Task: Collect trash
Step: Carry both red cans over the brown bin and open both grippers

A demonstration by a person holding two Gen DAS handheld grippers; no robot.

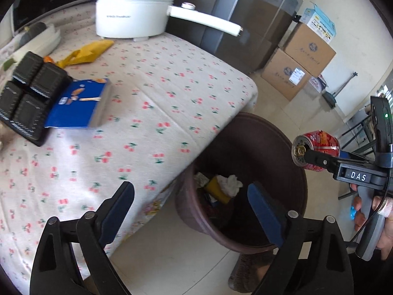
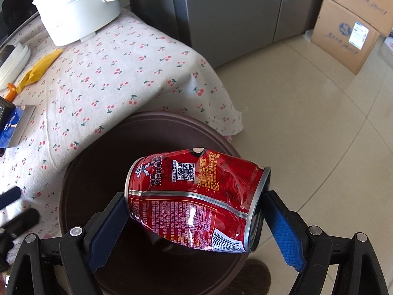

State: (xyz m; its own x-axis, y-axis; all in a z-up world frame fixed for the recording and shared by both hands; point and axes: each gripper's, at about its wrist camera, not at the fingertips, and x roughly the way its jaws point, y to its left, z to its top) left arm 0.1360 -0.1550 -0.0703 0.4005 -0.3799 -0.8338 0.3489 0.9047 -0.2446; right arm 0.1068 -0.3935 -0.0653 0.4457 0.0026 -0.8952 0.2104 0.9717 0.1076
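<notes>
Right wrist view: right tool (image 2: 194, 228) clamps dented red metal drink can (image 2: 196, 201) by its two ends, sideways | round dark brown plastic bin (image 2: 73, 184) directly below it | left tool (image 1: 190, 202) spread wide, empty, beside cherry-print bench (image 1: 147, 113)

A table with a white cloth dotted with little red cherries (image 1: 152, 113) fills the left side. At its far end sits a big white cooking pot with a long handle (image 1: 132, 7). Near the pot lies a crumpled yellow wrapper (image 1: 86, 52) with a small orange thing (image 1: 49, 59) just beside it. Further left rests a black plastic tray with four square cups (image 1: 27, 93), and a flat blue snack box (image 1: 78, 104) touches its right edge. The pale tiled floor (image 2: 319, 127) carries a round dark brown bin (image 1: 248, 179) by the table's near right corner, and brown cardboard boxes (image 1: 297, 66) stand stacked far off on the right.
</notes>
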